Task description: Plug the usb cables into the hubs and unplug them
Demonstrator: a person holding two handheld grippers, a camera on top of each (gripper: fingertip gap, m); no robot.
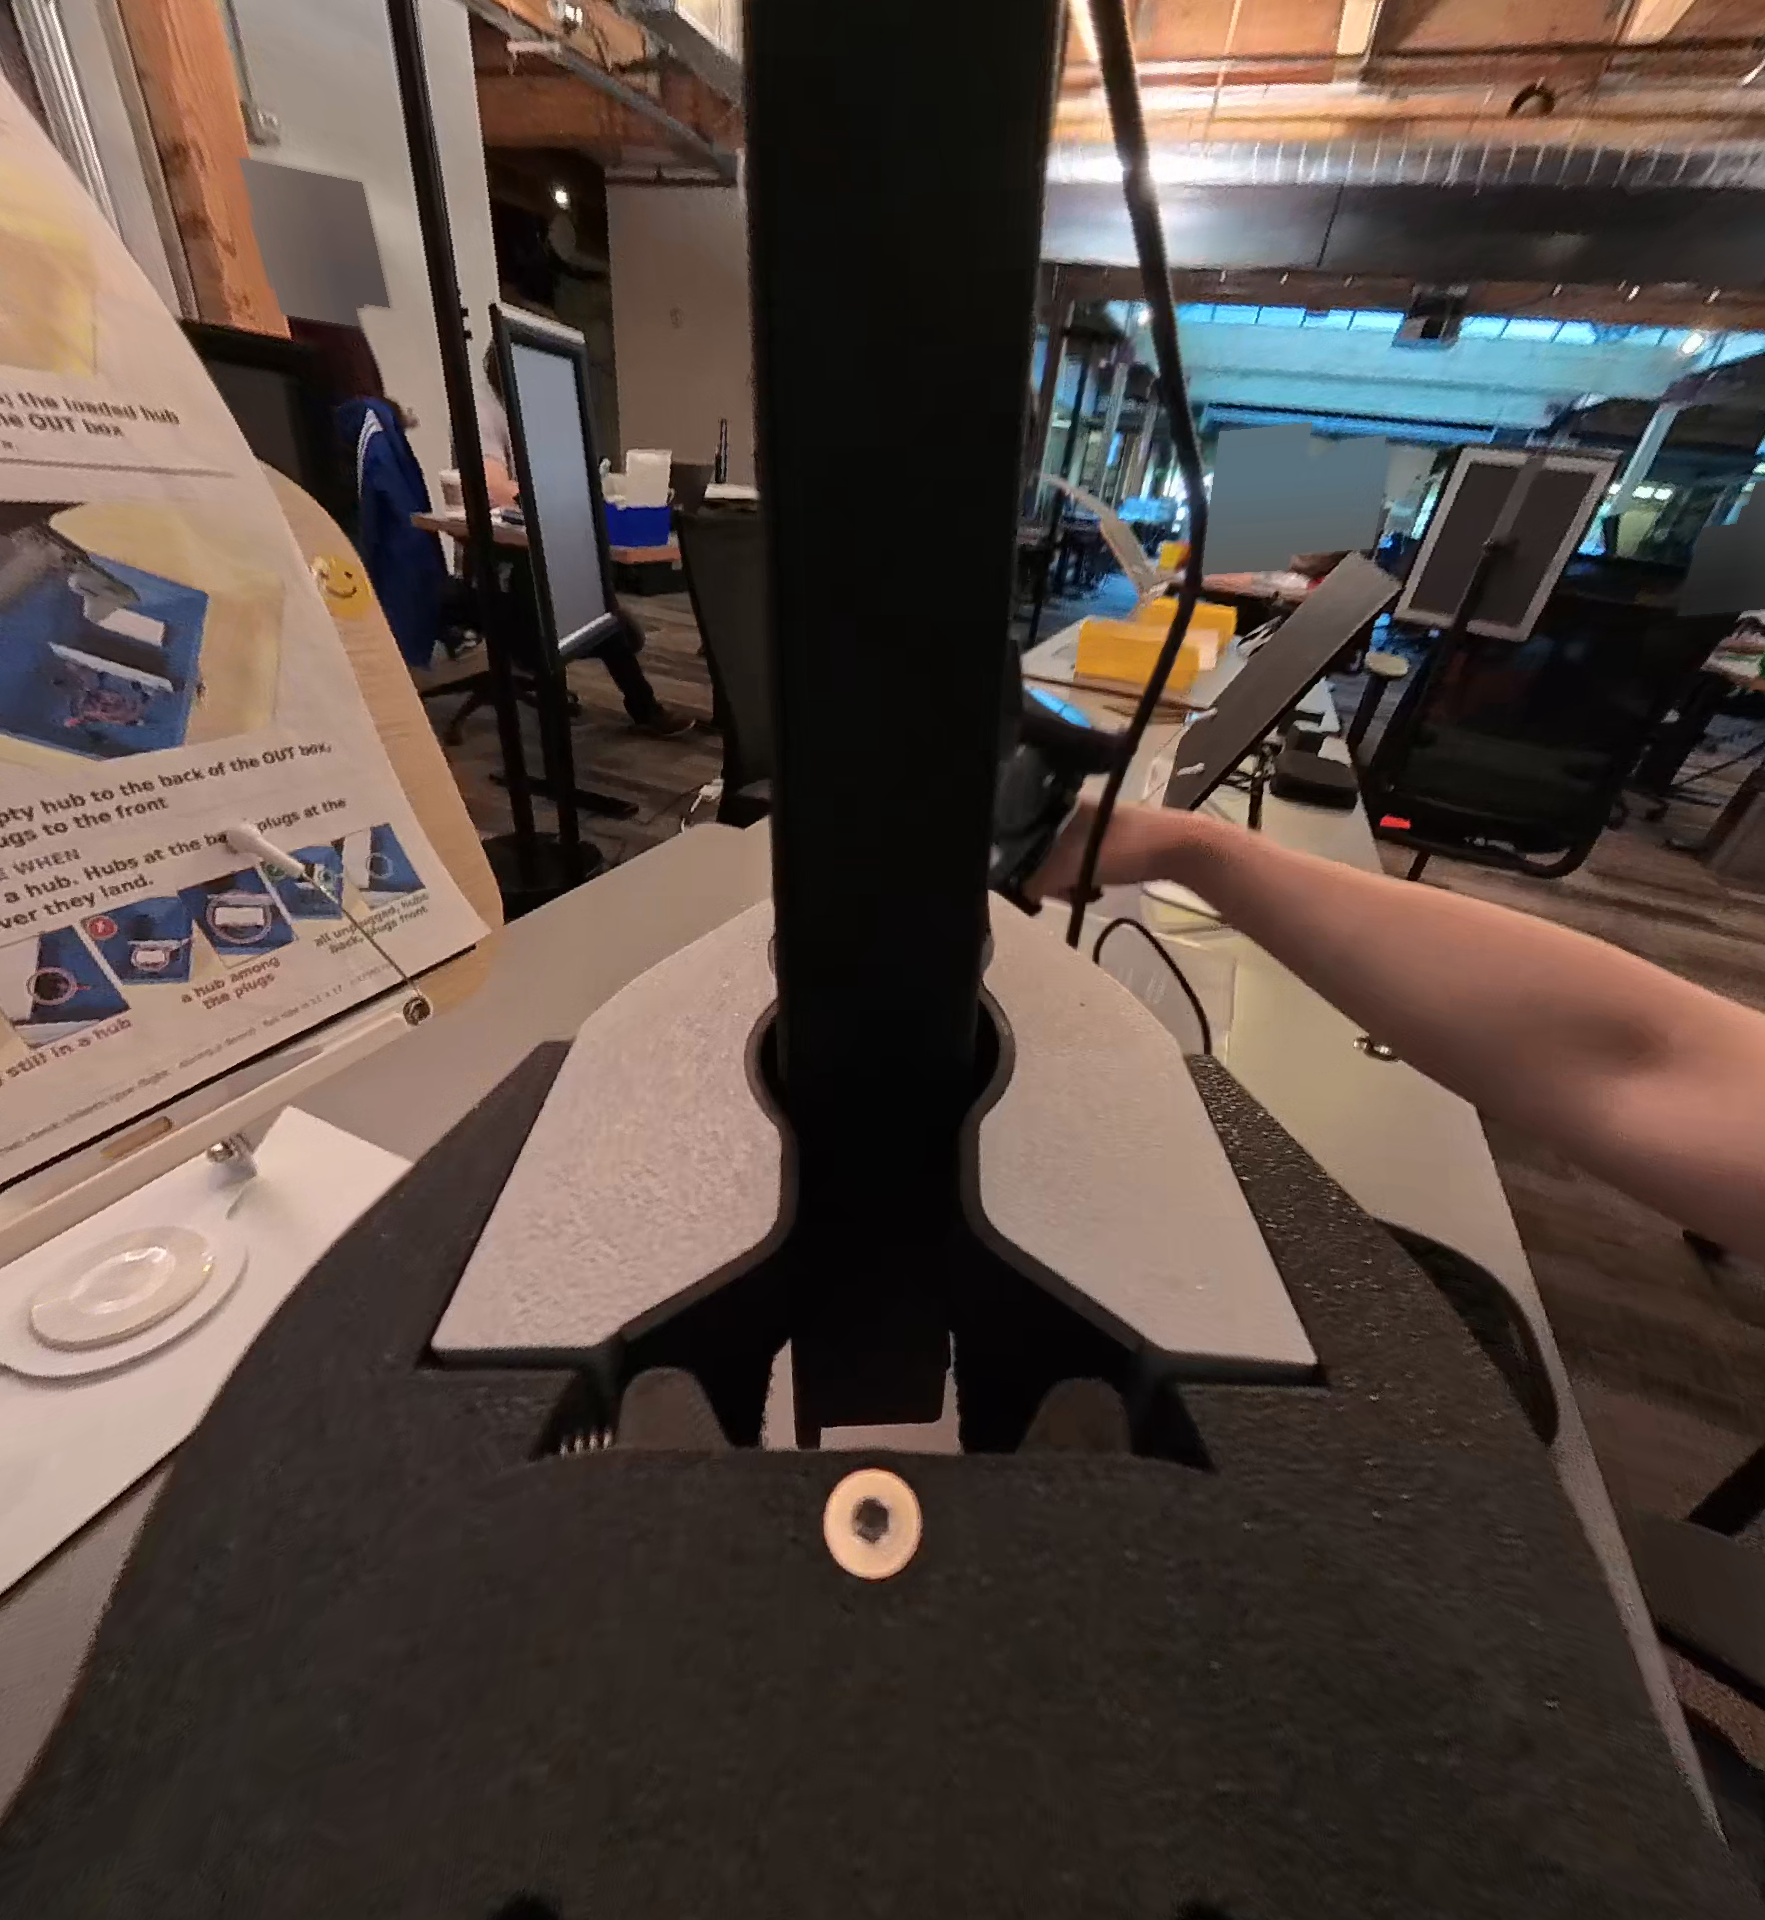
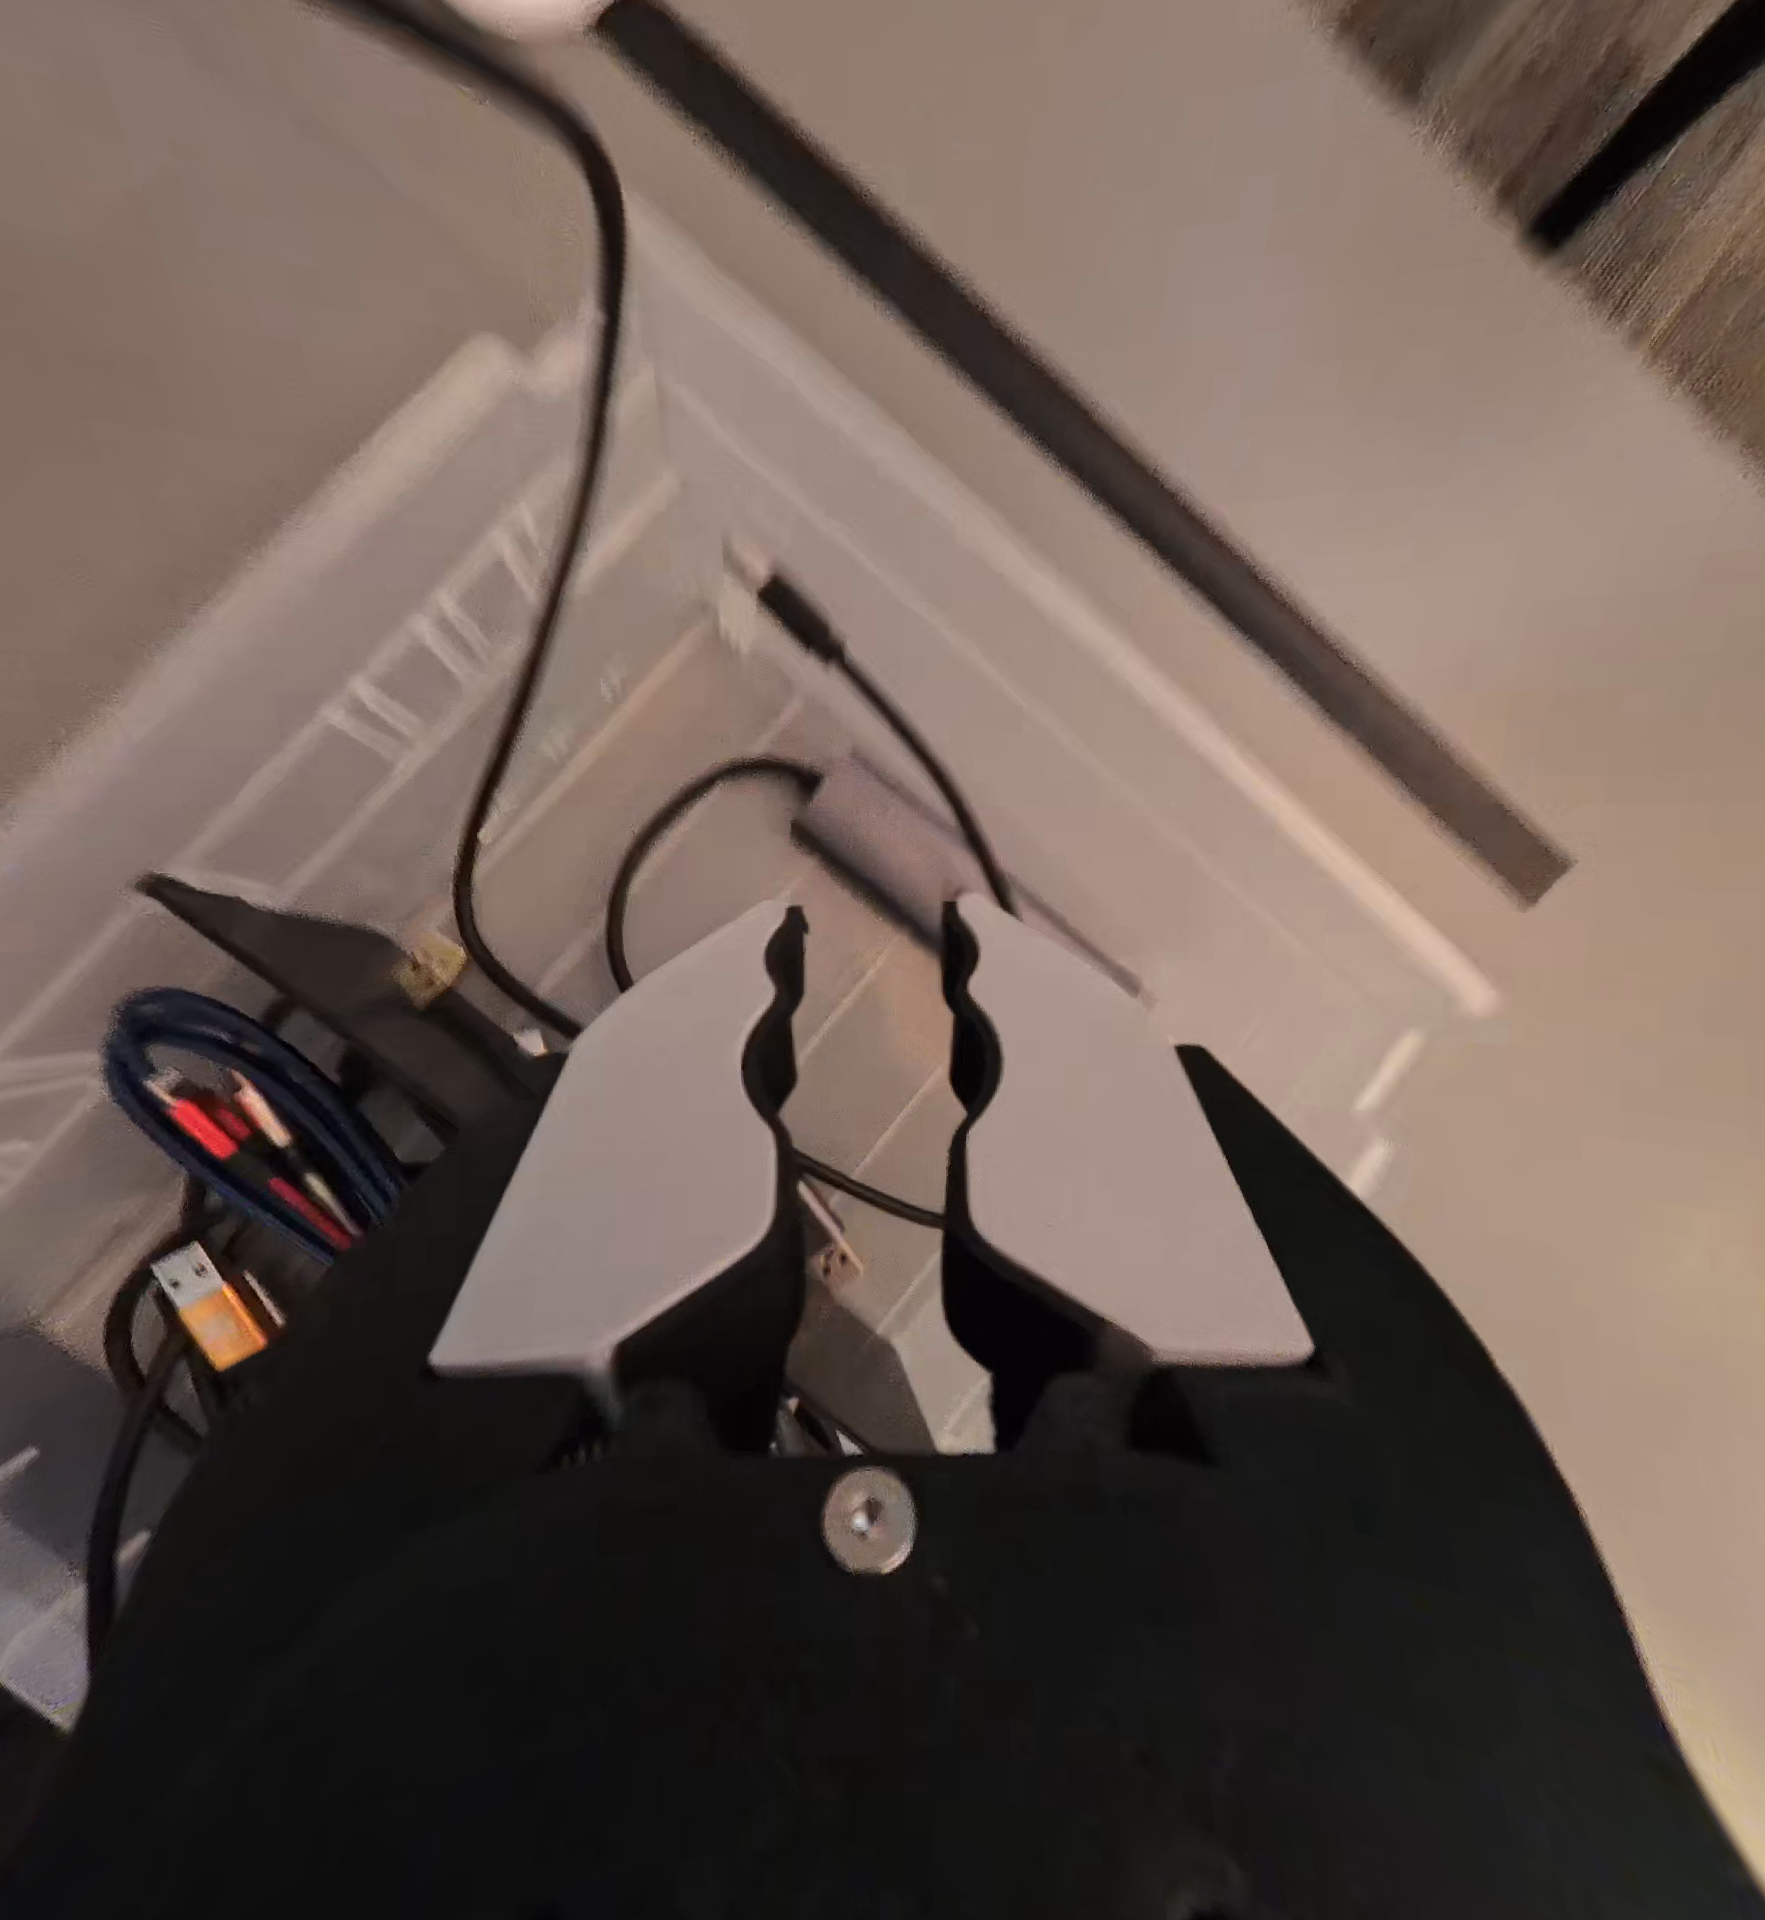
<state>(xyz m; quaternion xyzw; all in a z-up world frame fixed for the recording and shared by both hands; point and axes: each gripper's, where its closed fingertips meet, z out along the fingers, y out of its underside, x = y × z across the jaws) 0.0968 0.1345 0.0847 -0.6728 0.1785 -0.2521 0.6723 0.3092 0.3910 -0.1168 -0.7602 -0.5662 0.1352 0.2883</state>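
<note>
**Left gripper on a post, right gripper over the cable bin**

Our left gripper [image 1: 883,997] has its two grey fingers [image 1: 649,1122] closed narrowly around an upright black post [image 1: 899,520], one finger on each side and touching it. Just left of the fingers an instruction sheet [image 1: 130,727] leans on a wooden stand [image 1: 410,748], whose clear base sits on a white mat [image 1: 57,1382] on the grey table [image 1: 566,935]. To the right a bare forearm [image 1: 1429,997] reaches across the table toward the far side, with a black cord [image 1: 1158,312] hanging down beside the post. Beyond the table we see an open workshop: wood-plank floor [image 1: 1688,914], exposed ceiling beams, screens on stands, black chairs, yellow bins [image 1: 1138,644] on another table, and a person seated at a desk in the distance.

Our right gripper [image 2: 873,935] points down with a clear gap between its fingers [image 2: 649,1143]; nothing is held between them. Just past the fingertips a grey hub [image 2: 878,831] lies in a clear plastic bin [image 2: 390,675], with a black cable [image 2: 649,852] looping from its end. A second black plug [image 2: 800,613] lies farther up in the bin. At the left sit a coil of blue cable [image 2: 234,1081], red-tipped plugs and an orange plug [image 2: 218,1320]. The bin rests on a pale tabletop [image 2: 1377,520] crossed by a dark strip [image 2: 1065,436]. This view is blurred.
</note>
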